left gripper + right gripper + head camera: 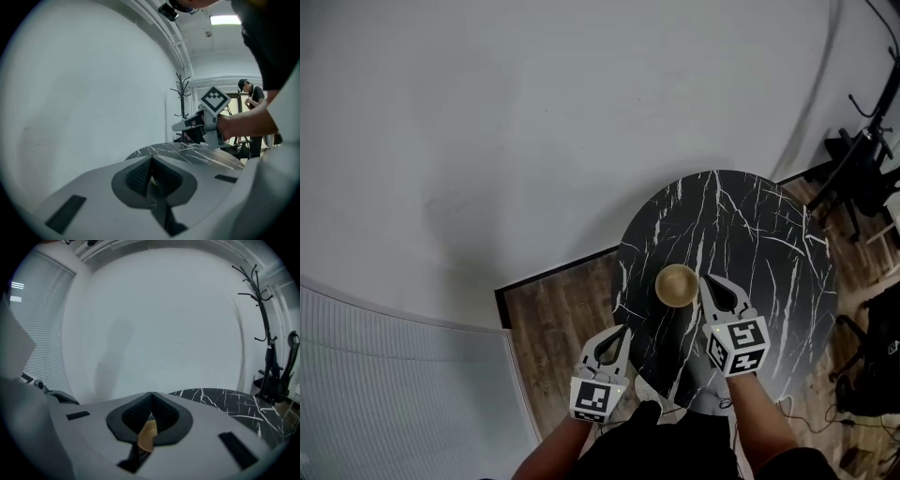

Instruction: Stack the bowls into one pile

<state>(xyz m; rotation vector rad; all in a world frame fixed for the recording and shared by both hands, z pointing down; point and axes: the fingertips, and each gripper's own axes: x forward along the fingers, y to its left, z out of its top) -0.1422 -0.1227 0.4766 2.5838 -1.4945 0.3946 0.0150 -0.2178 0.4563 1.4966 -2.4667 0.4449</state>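
A tan bowl (676, 284) sits on the round black marble table (769, 244), near its front edge. Whether more bowls are nested in it I cannot tell. My right gripper (705, 280) hovers just right of the bowl, shut and holding nothing. In the right gripper view its jaws (152, 394) meet at the tips, and a sliver of the bowl (147, 435) shows below them. My left gripper (625, 330) hangs at the table's near left edge, shut and empty. The left gripper view shows its jaws (151, 158) closed, with the right gripper (177, 126) beyond them.
A white wall fills the far side, with window blinds (394, 375) at the left. Wood floor (562, 300) shows beside the table. A coat rack (267, 333) and dark stands (862, 159) are at the right. A person (253, 101) stands in the background.
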